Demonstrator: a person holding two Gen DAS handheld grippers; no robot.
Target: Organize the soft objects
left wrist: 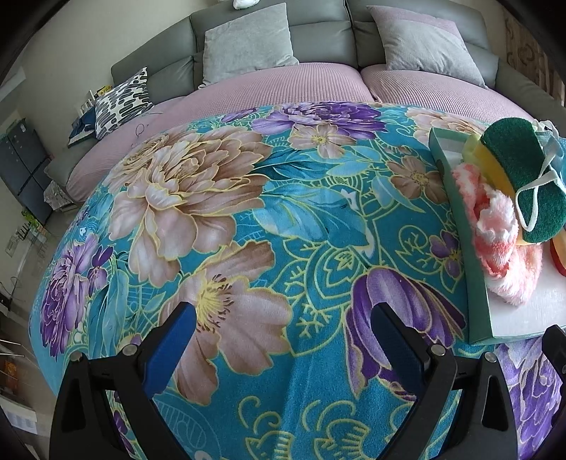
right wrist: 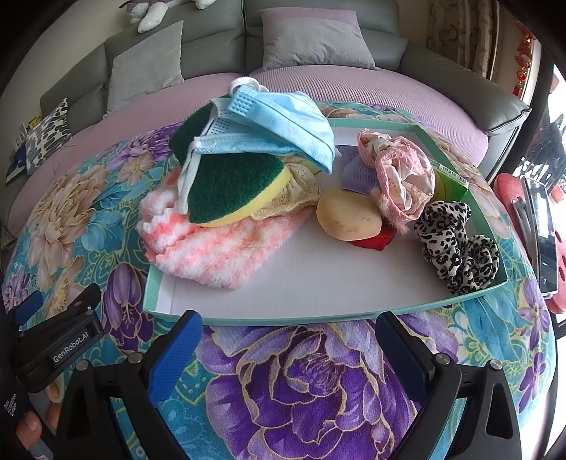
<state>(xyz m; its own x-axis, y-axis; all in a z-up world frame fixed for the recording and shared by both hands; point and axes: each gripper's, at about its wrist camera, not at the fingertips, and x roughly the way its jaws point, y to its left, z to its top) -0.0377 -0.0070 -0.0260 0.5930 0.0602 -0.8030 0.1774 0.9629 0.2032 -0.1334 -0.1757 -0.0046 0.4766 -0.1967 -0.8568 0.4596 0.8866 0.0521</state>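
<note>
Left wrist view: the left gripper (left wrist: 283, 339) hangs over a floral blanket (left wrist: 226, 226) in teal, purple and pink, its blue-padded fingers (left wrist: 169, 350) spread wide with nothing between them. At the right edge sits a shallow green tray (left wrist: 474, 269) with a white floor; in it lie a fluffy pink-and-white cloth (left wrist: 502, 247) and, leaning on top of that, a yellow sponge with a green scouring face (left wrist: 520, 177), a white elastic loop draped across it. Behind the blanket runs a grey sofa (left wrist: 318, 32) with pale cushions. Right wrist view: the right gripper (right wrist: 288, 350) is also spread open and empty, poised just short of the tray's near rim (right wrist: 283, 320) over a big purple flower. The tray holds the soft things — at the left a heap with the pink-and-white cloth (right wrist: 212, 254) at the bottom, the green-faced sponge (right wrist: 230, 191) on it and a blue face mask (right wrist: 283, 120) on top; in the middle a round beige sponge (right wrist: 348, 217) resting on something red (right wrist: 378, 240); to the right a pink frilly fabric piece (right wrist: 403, 177) and, just beside it in the near right corner, a leopard-print scrunchie (right wrist: 460, 244). The left gripper (right wrist: 53, 332) shows at the lower left, with fingertips of a hand (right wrist: 32, 424) below it.
</note>
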